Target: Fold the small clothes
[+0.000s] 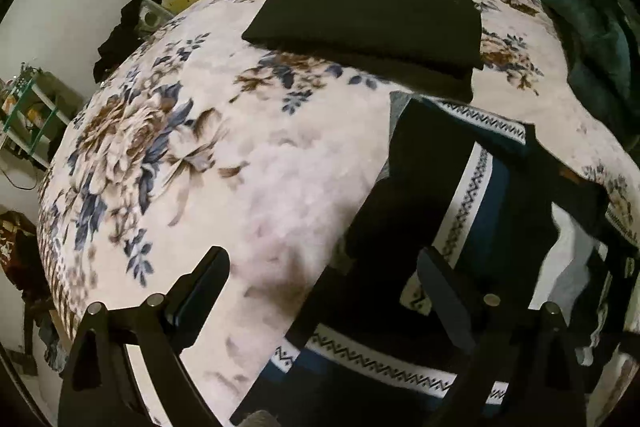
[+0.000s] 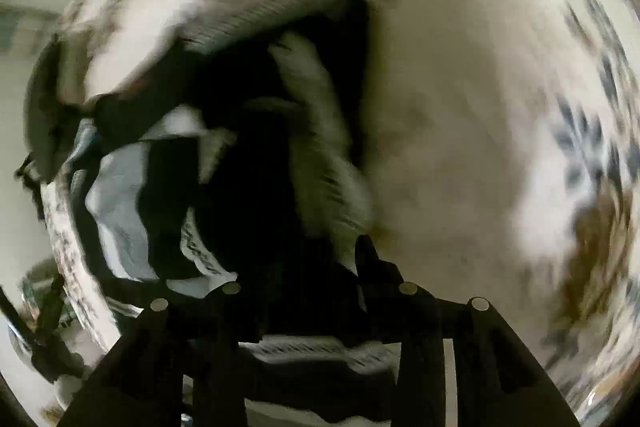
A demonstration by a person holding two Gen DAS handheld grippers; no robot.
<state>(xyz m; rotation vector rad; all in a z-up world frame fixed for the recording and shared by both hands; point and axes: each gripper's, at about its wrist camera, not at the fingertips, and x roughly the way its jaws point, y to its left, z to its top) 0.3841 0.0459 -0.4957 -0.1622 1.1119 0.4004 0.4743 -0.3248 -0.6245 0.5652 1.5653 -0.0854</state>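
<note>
- The left gripper (image 1: pixel 324 269) hangs over the floral blanket (image 1: pixel 208 131), jaws spread wide and holding nothing; its right finger (image 1: pixel 440 291) lies over the garment's edge.
- The garment (image 1: pixel 472 195), dark with white zigzag bands, lies rumpled at the near right of the bed. A folded black piece (image 1: pixel 372 11) sits at the far middle, well apart from it.
- The right gripper (image 2: pixel 300 267) is buried in dark cloth (image 2: pixel 240 167); the view is badly blurred, so I cannot tell whether its jaws are pinching it.
- Judgement: the step is gathering the garment to lay it flat for the first fold.
- To do it well: close the left jaws on a single hem layer at the near edge, not a bunch.
- Lift both corners level, draw taut, then lay down smoothly.
- Risk: snagging the blanket's pile with the cloth.
</note>
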